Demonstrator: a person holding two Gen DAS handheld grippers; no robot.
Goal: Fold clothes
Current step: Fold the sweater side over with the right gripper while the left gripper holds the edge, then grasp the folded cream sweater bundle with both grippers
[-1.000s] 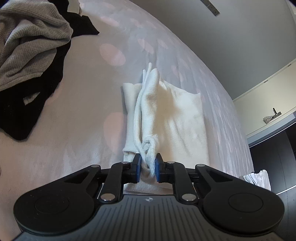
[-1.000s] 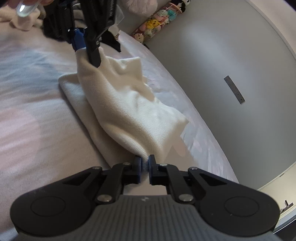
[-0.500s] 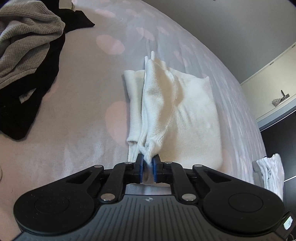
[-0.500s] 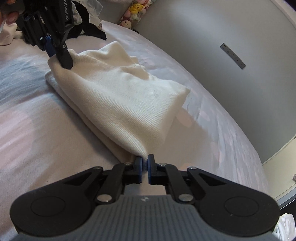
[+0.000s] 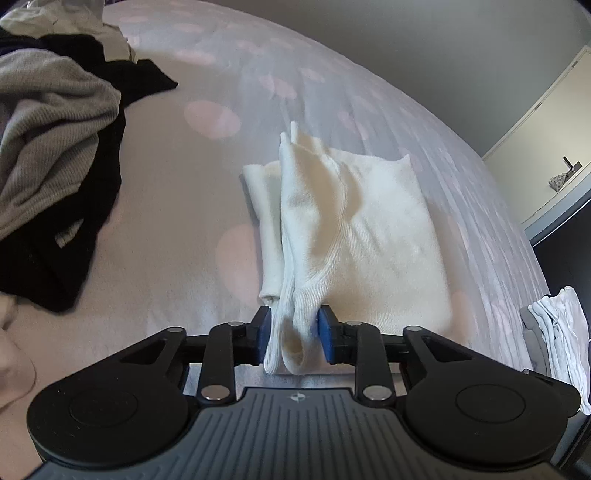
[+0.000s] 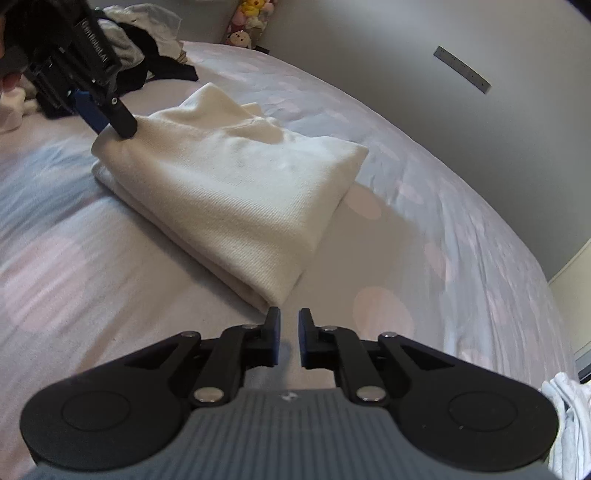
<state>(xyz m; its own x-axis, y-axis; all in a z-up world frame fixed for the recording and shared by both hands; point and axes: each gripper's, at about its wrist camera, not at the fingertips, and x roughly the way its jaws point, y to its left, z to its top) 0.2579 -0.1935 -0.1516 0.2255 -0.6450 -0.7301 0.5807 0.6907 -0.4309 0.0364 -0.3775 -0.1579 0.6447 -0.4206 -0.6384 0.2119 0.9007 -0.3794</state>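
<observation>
Folding of the cream knit garment [image 6: 236, 184] looks close to finished: it lies on the bed [image 6: 424, 155] as a compact rectangle, several layers deep, with tidy edges on the near and right sides.

Left gripper [image 5: 293, 334]: jaws are opening, part-way wide, with the ribbed cuff end of the garment between the blue pads [image 5: 327, 334]. The cloth hangs slack in the gap and the pads do not appear to press on it, so I read this as a release.

Right gripper [image 6: 289, 338]: jaws opening, a narrow gap, nothing between them. The tips sit just beside the nearest corner of the fold, apart from it.

Left to do, by my judgement: clear the left jaws from the cuff, perhaps flatten the raised ridge along the garment's left edge, then go on to the unfolded heap. That heap holds a grey knit [image 5: 51, 140] and a black garment [image 5: 74, 229], well apart from the fold.

View differences:
- Left wrist view shows the cuff inside the jaws, the upright ridge of loose layers, and a white folded item [image 5: 561, 332] at the bed's right edge.
- Right wrist view shows the left gripper from outside, resting on the far corner of the fold, the stack's layered thickness, and soft toys [image 6: 247, 22] by the wall. The cuff is hidden there.
</observation>
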